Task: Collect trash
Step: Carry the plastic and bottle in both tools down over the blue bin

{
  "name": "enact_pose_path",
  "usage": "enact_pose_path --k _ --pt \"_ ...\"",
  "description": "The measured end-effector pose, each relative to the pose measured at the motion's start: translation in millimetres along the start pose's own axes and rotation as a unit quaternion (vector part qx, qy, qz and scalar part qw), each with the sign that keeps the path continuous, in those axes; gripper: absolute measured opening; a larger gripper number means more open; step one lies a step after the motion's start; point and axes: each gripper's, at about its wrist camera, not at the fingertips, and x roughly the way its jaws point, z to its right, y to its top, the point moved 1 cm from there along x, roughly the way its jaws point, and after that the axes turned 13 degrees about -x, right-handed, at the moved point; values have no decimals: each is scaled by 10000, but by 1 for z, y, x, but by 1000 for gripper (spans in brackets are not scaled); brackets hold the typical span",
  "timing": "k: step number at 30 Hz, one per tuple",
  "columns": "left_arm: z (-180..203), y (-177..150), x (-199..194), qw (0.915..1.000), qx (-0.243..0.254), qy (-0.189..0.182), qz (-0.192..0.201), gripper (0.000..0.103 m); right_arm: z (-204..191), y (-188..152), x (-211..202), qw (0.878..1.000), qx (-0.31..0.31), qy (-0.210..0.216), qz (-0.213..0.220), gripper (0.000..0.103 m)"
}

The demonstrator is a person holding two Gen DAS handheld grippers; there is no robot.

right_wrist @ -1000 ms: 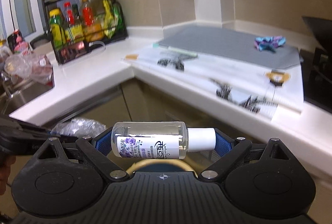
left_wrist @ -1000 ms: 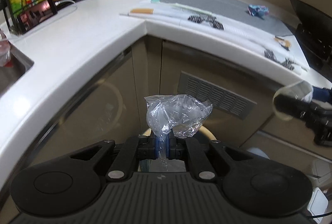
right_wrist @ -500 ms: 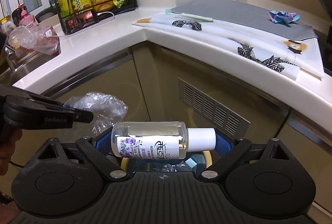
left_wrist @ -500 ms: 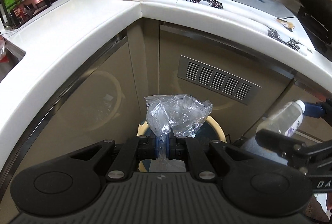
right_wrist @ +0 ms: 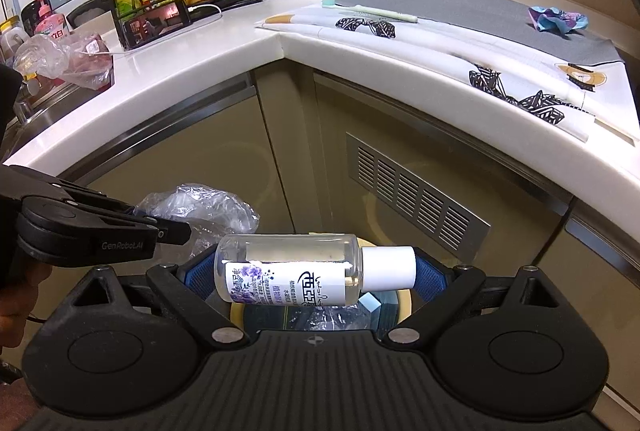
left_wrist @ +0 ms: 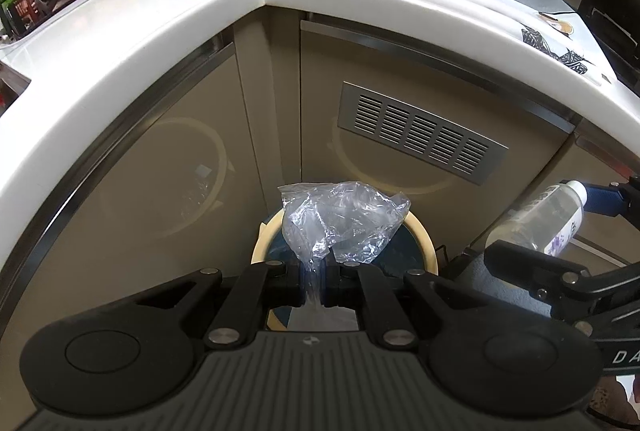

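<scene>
While the left gripper's (left_wrist: pixel 316 281) jaws pinch crumpled plastic (left_wrist: pixel 344 221), the right gripper's (right_wrist: pixel 314 277) clamp a bottle (right_wrist: pixel 288 269).

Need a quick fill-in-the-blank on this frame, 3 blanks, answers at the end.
1. The left gripper is shut on a crumpled clear plastic ____.
2. The right gripper clamps a small clear bottle whose cap is coloured ____.
3. Below both grippers stands a round bin with a ____ rim.

Missing words: bag; white; cream
</scene>
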Motion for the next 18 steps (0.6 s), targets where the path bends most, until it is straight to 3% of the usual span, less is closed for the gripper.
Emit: enact_pose_path --k 18 --pt "0 -1 12 9999 -32 16 -111 6 2 -2 10 9998 28 19 -192 96"
